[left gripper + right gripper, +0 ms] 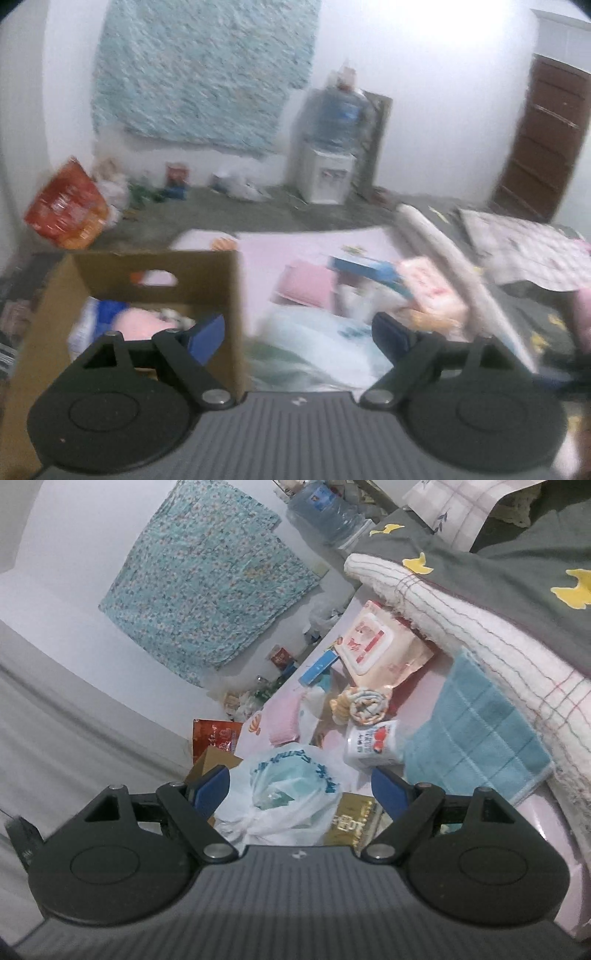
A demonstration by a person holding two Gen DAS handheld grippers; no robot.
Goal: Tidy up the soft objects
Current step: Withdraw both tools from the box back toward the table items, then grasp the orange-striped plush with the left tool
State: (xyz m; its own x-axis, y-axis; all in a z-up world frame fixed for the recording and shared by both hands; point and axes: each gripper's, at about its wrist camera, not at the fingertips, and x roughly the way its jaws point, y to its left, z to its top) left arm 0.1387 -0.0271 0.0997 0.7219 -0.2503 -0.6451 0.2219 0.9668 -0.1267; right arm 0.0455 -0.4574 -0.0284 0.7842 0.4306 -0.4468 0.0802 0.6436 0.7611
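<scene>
Left tongs (297,330): wide, empty; cardboard box (155,266) holding soft pink item (138,325) just ahead-left. Right tongs (301,784): wide, empty, white plastic bag (291,794) with blue lettering, unreadable, between the blue pads, untouched. Beyond: wet-wipes pack (373,642), red print illegible; rolled cloth (365,705); blue towel (476,731) right. Water dispenser (325,173) clear in left view only.

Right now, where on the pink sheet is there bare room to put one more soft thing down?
Bare pink shows between the white plastic bag and the blue towel, nearer than the small tissue pack. It is crowded farther on, around the wet wipes pack and rolled cloth.
</scene>
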